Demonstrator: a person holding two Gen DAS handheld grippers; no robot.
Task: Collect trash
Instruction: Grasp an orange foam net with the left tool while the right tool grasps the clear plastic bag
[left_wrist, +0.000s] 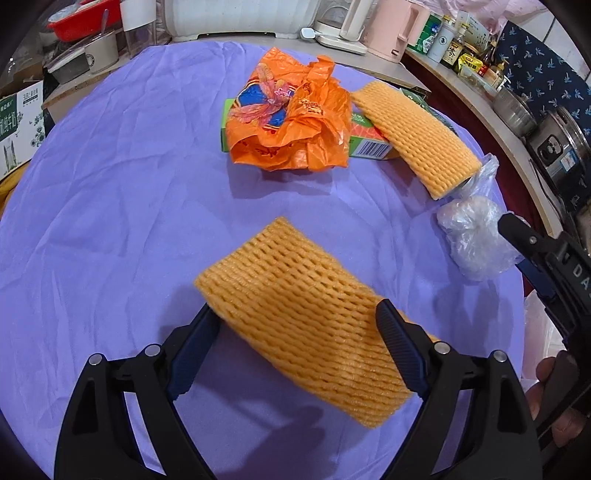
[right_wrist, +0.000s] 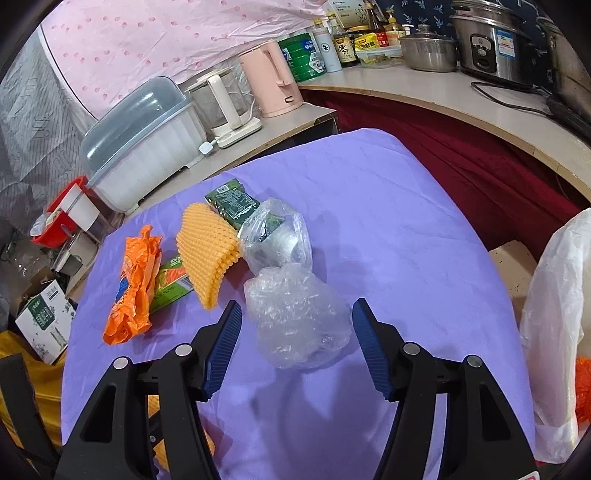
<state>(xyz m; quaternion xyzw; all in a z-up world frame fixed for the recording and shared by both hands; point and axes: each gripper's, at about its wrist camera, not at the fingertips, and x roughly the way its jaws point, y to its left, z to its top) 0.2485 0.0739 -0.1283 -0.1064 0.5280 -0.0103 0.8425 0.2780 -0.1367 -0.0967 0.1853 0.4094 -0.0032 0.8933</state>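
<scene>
The nearer orange foam net sleeve (left_wrist: 306, 321) lies near the front edge of the table, between the spread jaws of the left gripper (left_wrist: 299, 350); the pads flank it but are not seen pressing, so it is judged not yet held. It is judged feather-light, soft and springy; it is best pinched across its narrow width, and it will be squashed by the grip. A crumpled clear plastic bag (right_wrist: 299, 317) sits toward the right edge, between the wide-open, empty fingers of the right gripper (right_wrist: 295, 350). It is judged weightless, slippery and crackly, best taken at the bunched middle. Farther back, a second foam sleeve (left_wrist: 413, 136), an orange plastic bag (left_wrist: 295, 122) and a green carton (left_wrist: 369, 144) are heaped together. All is carried on a wrinkled purple cloth (left_wrist: 110, 184). Beyond, a cluttered counter with a pink kettle (right_wrist: 273, 81) is seen.
</scene>
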